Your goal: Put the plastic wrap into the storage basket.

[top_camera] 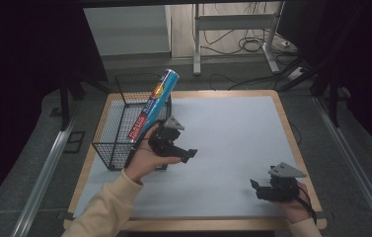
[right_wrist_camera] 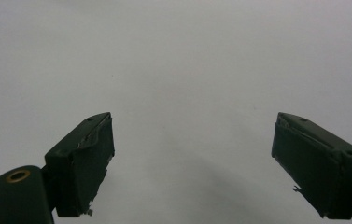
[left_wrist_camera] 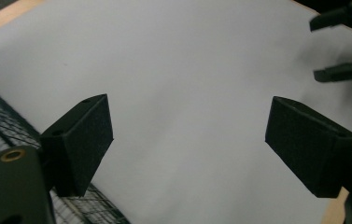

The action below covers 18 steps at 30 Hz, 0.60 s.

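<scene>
High view: a blue foil-type roll box, long, printed red and orange, leans tilted in the black wire basket at the tabletop's left edge, its top end above the rim. Probably light, stiff and crushable; best taken mid-length. The left tongs beside the basket and the right tongs near the front edge both stand apart, empty.

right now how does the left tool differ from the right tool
The left tool is raised beside the wire basket, and the right tool sits low near the table's front right corner. The left tool points right, across the white mat; the right tool points left. Both are open and hold nothing.
</scene>
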Each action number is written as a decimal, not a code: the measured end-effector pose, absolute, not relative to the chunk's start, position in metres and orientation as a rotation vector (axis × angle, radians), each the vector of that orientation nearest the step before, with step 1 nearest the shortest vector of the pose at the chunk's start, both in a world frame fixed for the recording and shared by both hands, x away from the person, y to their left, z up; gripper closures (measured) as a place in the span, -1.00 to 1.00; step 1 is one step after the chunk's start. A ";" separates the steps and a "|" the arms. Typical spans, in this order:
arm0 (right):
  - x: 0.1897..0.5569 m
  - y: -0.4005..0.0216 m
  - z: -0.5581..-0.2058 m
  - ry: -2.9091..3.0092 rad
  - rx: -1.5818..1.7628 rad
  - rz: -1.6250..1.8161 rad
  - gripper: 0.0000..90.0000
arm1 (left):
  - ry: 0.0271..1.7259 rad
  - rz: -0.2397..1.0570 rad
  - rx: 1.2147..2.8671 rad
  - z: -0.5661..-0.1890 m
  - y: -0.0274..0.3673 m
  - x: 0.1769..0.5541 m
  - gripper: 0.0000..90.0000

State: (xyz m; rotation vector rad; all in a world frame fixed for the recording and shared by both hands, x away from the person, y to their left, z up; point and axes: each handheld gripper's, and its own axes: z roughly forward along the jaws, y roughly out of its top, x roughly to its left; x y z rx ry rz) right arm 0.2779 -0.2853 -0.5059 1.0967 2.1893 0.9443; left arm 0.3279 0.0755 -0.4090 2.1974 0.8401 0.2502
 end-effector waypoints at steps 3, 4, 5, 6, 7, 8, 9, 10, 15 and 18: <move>0.278 -0.285 -0.506 2.188 1.096 0.944 -0.70 | 0.806 0.215 2.206 -0.424 0.071 0.315 -0.67; 0.278 -0.285 -0.506 2.189 1.095 0.943 -0.70 | 0.797 0.212 2.209 -0.427 0.070 0.312 -0.67; 0.278 -0.284 -0.506 2.190 1.093 0.943 -0.70 | 0.782 0.214 2.211 -0.430 0.070 0.307 -0.66; 0.277 -0.284 -0.506 2.191 1.092 0.943 -0.70 | 0.767 0.213 2.211 -0.434 0.070 0.302 -0.65; 0.277 -0.284 -0.506 2.190 1.087 0.943 -0.70 | 0.767 0.201 2.205 -0.438 0.069 0.297 -0.65; 0.277 -0.284 -0.506 2.189 1.086 0.944 -0.70 | 0.765 0.195 2.205 -0.441 0.070 0.295 -0.65; 0.277 -0.284 -0.506 2.188 1.086 0.946 -0.70 | 0.766 0.185 2.205 -0.446 0.070 0.291 -0.64; 0.277 -0.284 -0.506 2.186 1.087 0.946 -0.70 | 0.767 0.177 2.208 -0.450 0.070 0.289 -0.64; 0.278 -0.285 -0.507 2.191 1.089 0.941 -0.70 | 0.790 0.193 2.222 -0.476 0.078 0.278 -0.63; 0.277 -0.285 -0.507 2.187 1.089 0.946 -0.70 | 0.818 0.175 2.248 -0.492 0.085 0.274 -0.62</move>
